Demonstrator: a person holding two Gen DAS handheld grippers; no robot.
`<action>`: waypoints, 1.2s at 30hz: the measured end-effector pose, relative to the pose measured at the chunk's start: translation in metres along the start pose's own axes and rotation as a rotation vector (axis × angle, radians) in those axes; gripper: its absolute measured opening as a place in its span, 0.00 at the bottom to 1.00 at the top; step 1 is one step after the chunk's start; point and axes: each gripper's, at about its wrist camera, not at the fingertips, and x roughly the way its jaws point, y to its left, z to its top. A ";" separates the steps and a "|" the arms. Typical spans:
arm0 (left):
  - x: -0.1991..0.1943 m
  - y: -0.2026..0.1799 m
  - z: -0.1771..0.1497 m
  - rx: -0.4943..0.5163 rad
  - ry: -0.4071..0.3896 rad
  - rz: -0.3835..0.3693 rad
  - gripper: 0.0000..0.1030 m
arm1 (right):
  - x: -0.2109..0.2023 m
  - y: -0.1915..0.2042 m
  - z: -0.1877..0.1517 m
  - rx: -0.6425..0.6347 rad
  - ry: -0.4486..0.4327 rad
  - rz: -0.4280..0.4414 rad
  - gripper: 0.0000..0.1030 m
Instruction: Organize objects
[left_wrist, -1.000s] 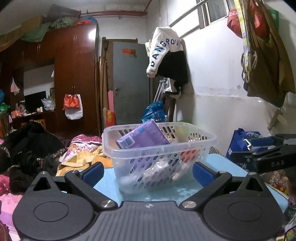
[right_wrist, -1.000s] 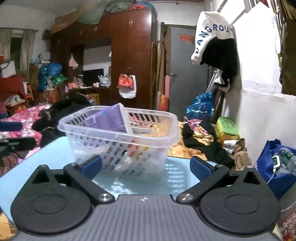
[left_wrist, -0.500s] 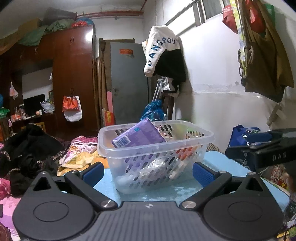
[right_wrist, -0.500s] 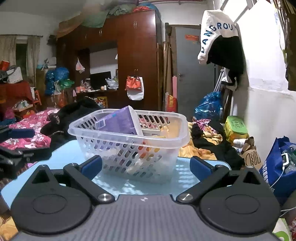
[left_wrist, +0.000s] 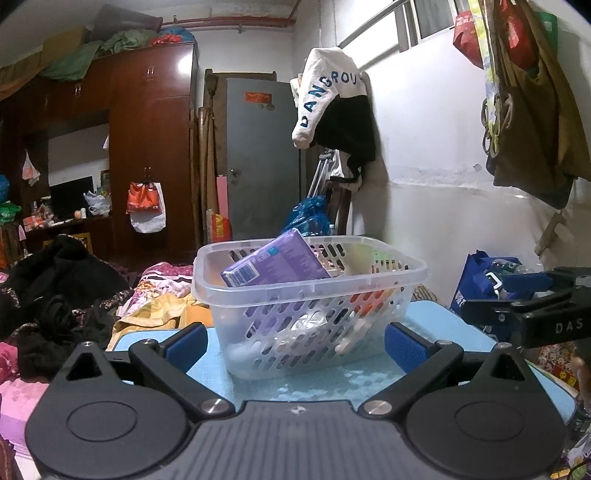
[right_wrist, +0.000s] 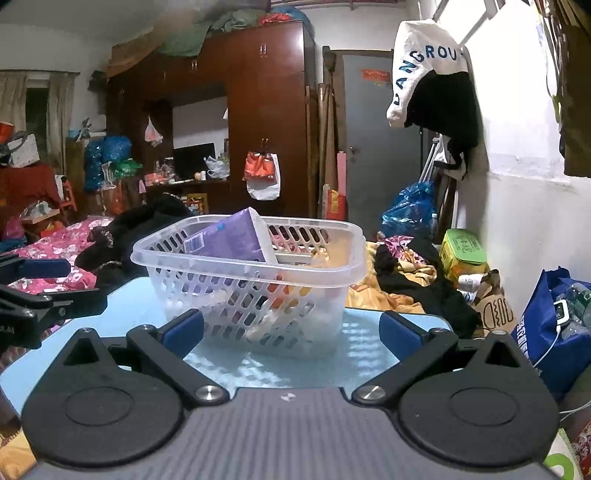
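Both grippers, left (left_wrist: 291, 341) and right (right_wrist: 291, 330), hang open and empty before a light, flexible plastic basket (left_wrist: 308, 286) at 12 o'clock, best gripped by its stiff rim.

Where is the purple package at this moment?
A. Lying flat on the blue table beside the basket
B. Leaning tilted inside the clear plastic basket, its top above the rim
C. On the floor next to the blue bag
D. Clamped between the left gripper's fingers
B: the purple package sits tilted inside the clear plastic basket with its upper corner above the rim, while the left gripper and right gripper are both open and hold nothing.
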 end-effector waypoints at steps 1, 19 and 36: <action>0.000 0.000 0.000 0.000 0.001 0.002 0.99 | 0.000 0.000 0.000 0.000 0.002 0.002 1.00; -0.001 0.002 0.000 -0.018 -0.002 0.005 0.99 | -0.002 0.002 -0.001 -0.009 -0.008 0.008 1.00; 0.001 -0.001 0.000 -0.015 0.001 0.006 0.99 | -0.004 0.006 0.001 -0.026 -0.015 0.005 1.00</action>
